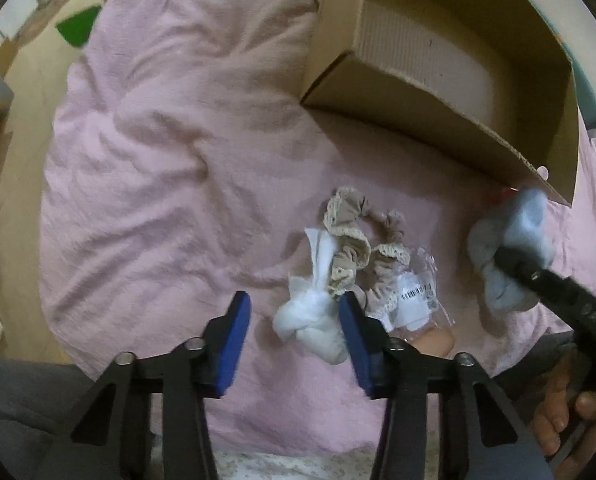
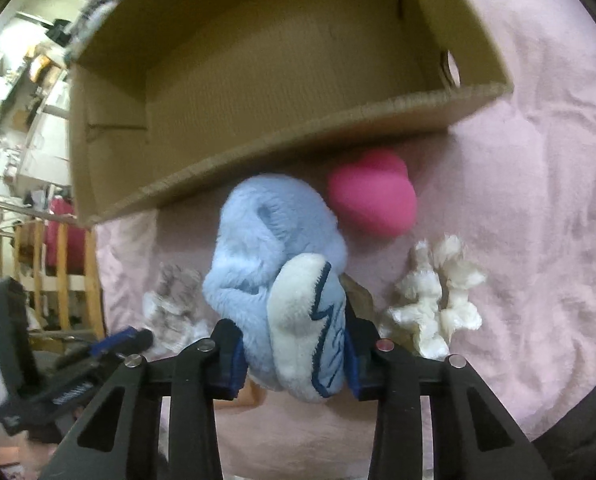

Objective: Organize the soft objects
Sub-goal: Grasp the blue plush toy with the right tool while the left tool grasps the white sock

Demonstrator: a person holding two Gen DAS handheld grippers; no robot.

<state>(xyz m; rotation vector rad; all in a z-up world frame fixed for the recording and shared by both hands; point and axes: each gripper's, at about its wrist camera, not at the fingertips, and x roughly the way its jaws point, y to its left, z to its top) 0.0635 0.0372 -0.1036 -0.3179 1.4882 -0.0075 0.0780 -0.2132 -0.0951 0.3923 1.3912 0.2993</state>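
Your right gripper is clamped on a pale blue plush toy, its blue pads pressing both sides. The toy's long axis runs away from you, its fluffy rounded end pointing toward the cardboard box just ahead. A white patch with dark blue stitching faces the right wrist camera. The part of the toy below the pads is hidden by the fingers, so its whole shape is hard to make out.

Your left gripper points steeply down at the pink blanket, jaws narrowed but gripping nothing. A white knotted cloth bundle lies between the fingers, close against the right-hand blue pad; you cannot tell whether they touch. Its long axis runs away from you, the knotted end nearest. Just beyond it lies a beige lace-edged scrunchie, partly on a clear packet with a barcode label.

In the right wrist view, a pink rounded object sits under the box's near edge, partly hidden by the blue plush. A cream fluffy piece lies to the right. The box interior appears bare cardboard, and its far corners are cut off.
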